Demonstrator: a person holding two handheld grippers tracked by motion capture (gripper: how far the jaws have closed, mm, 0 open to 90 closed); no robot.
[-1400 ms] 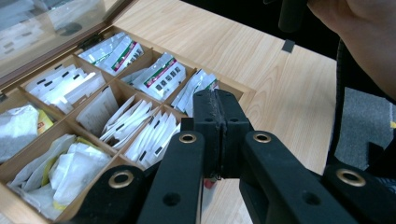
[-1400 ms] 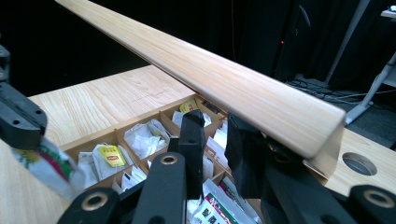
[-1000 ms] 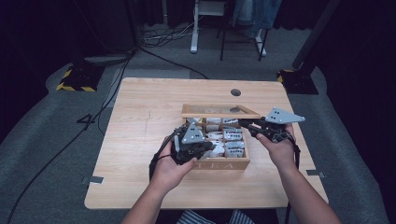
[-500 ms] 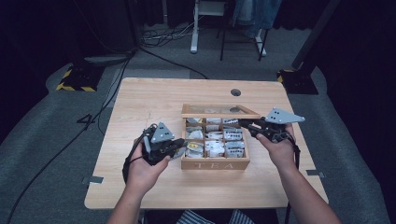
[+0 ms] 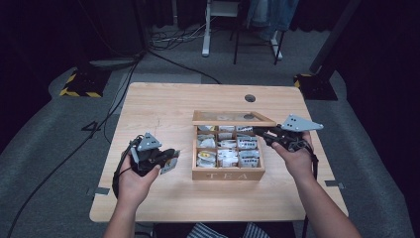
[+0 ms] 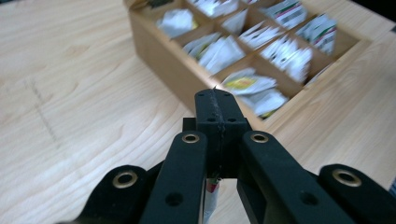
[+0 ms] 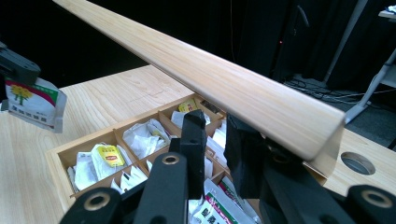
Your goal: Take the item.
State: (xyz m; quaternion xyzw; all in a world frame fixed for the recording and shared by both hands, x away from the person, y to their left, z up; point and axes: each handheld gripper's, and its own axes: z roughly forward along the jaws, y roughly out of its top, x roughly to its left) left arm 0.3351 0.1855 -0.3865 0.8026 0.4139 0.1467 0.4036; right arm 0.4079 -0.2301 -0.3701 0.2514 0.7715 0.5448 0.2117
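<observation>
Tea bag (image 5: 170, 164) pinched thin between left gripper (image 5: 166, 156) jaws; could slip. Right gripper (image 5: 263, 134), jaws parted, propping lid (image 7: 210, 79); could drop shut.

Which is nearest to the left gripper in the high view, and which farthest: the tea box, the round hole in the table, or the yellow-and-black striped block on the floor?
Measured from the left gripper:
1. Tea box, just to its right on the table.
2. Striped block, on the floor beyond the table's far left corner.
3. Round hole, near the table's far edge, right of centre.

The block and hole are fairly close; the hole looks slightly farther.
</observation>
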